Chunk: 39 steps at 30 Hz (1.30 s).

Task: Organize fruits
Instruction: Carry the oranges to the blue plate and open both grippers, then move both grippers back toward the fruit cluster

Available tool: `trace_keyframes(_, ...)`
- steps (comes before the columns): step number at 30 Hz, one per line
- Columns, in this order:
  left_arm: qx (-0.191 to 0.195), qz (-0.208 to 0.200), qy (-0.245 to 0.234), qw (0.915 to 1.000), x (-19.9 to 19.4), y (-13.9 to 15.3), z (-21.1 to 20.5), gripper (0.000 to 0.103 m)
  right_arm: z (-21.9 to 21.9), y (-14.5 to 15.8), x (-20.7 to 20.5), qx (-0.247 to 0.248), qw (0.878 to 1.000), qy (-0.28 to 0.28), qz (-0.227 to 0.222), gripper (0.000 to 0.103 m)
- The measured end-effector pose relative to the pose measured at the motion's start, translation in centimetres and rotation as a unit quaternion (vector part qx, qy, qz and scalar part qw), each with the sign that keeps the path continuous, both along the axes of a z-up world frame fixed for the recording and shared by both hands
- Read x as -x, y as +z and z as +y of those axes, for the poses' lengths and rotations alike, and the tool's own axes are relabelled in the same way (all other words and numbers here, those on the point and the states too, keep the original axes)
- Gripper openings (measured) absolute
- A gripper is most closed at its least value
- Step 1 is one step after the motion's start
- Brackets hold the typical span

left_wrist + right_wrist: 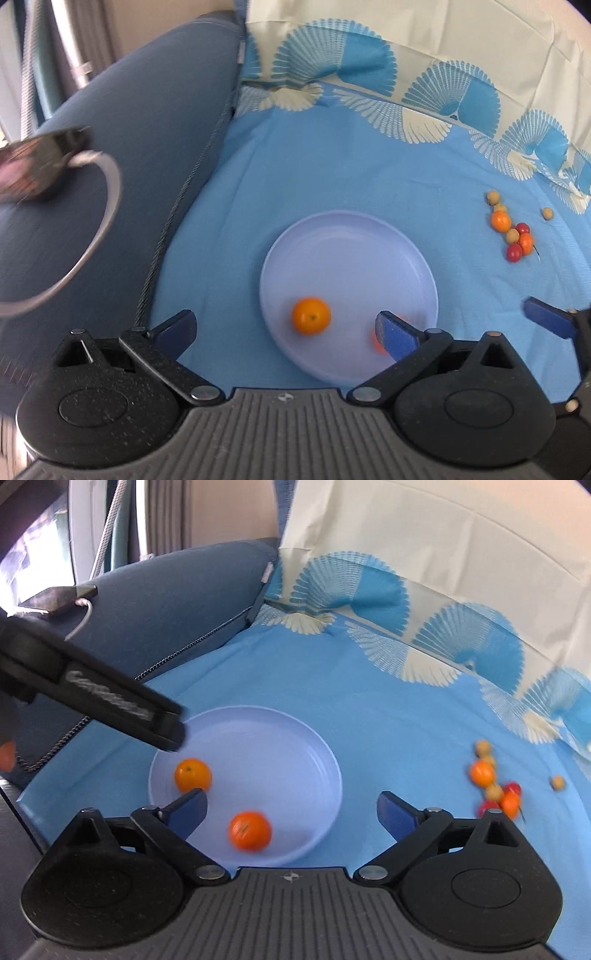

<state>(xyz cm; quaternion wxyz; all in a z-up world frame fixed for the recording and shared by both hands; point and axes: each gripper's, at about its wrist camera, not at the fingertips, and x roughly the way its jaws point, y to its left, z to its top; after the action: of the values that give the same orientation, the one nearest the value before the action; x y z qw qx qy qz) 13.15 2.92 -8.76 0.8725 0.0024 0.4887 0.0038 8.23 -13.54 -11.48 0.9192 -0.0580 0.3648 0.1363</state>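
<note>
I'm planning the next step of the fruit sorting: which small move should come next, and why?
Probably swing the right gripper, jaws open and empty, right toward the fruit cluster on the blue cloth. Two oranges already lie in the plate; another orange waits in that cluster.

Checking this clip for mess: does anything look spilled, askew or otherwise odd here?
Nothing is spilled or damaged. Two oranges sit in the plate. The other fruits lie in a loose cluster on the cloth, one small tan one apart from them. Off-task: a phone with a cable lies on the cushion.
</note>
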Motion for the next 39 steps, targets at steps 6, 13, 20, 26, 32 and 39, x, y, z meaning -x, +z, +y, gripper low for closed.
trace_keyframes(6, 0.01, -0.004, 0.013, 0.9999, 5.7, 2.5, 0.4, 0.103, -2.0, 2.9, 5.3, -0.056, 0.996, -0.075, -0.006, 0.102)
trace_keyframes(13, 0.005, -0.045, -0.001, 0.999, 9.2, 5.7, -1.1, 0.103, -3.6, 6.1, 9.8, -0.079, 0.991, -0.094, -0.054, 0.102)
trace_keyframes(20, 0.008, -0.075, -0.004, 0.9971, 12.6, 7.5, -1.8, 0.103, -4.7, 7.8, 12.8, -0.091, 0.988, -0.099, -0.078, 0.102)
trace_keyframes(26, 0.006, -0.073, -0.002, 0.9973, 13.4, 7.9, -1.5, 0.103, -4.5, 8.3, 14.3, -0.095, 0.987, -0.094, -0.086, 0.102)
trace_keyframes(32, 0.003, -0.078, -0.005, 0.9969, 13.7, 8.2, -1.7, 0.103, -4.6, 8.5, 14.9, -0.098, 0.987, -0.09, -0.089, 0.102)
trace_keyframes(39, -0.003, -0.075, -0.011, 0.9971, 13.5, 7.9, -2.1, 0.103, -5.0, 8.3, 14.8, -0.104, 0.986, -0.095, -0.085, 0.102)
